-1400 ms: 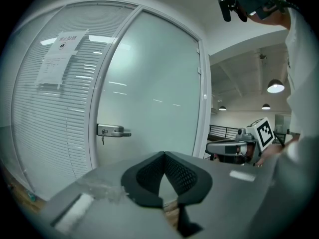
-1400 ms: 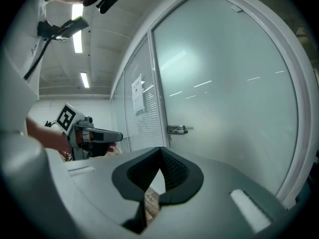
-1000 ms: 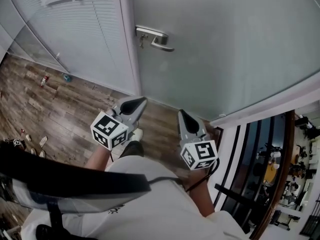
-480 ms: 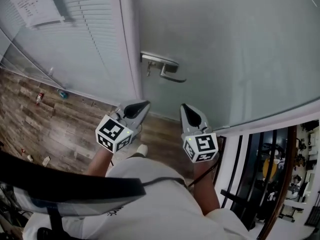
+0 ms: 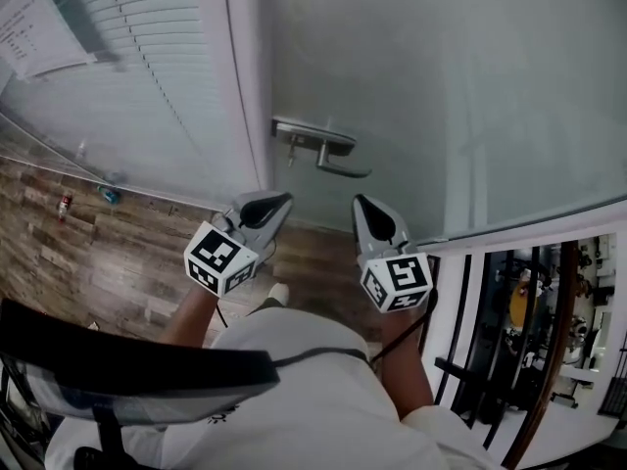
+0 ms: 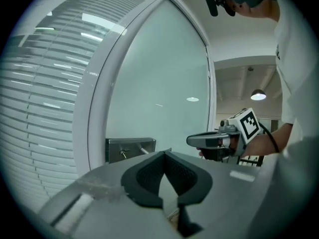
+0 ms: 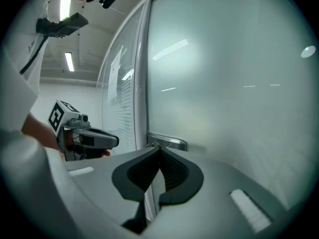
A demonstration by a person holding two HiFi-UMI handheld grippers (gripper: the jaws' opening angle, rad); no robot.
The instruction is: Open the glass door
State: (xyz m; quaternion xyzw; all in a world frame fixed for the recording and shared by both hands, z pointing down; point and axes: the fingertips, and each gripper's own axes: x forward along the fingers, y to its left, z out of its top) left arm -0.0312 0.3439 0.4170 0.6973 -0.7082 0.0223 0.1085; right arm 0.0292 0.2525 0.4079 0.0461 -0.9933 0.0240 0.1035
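Observation:
A frosted glass door in a white frame fills the upper head view. Its metal lever handle sits on a steel plate near the door's left edge. My left gripper and right gripper are held side by side just below the handle, both pointing at the door, both shut with nothing between the jaws. In the left gripper view the handle plate shows just beyond the closed tips. The right gripper view has the handle right past its tips. Neither gripper touches the handle.
A glass wall with white blinds and a paper sheet stands left of the door. Wood floor with small litter lies below. A white wall edge and black railing are at the right.
The view has drawn closer to the door: the handle now sits lower and nearer the grippers. Both grippers stay side by side and shut.

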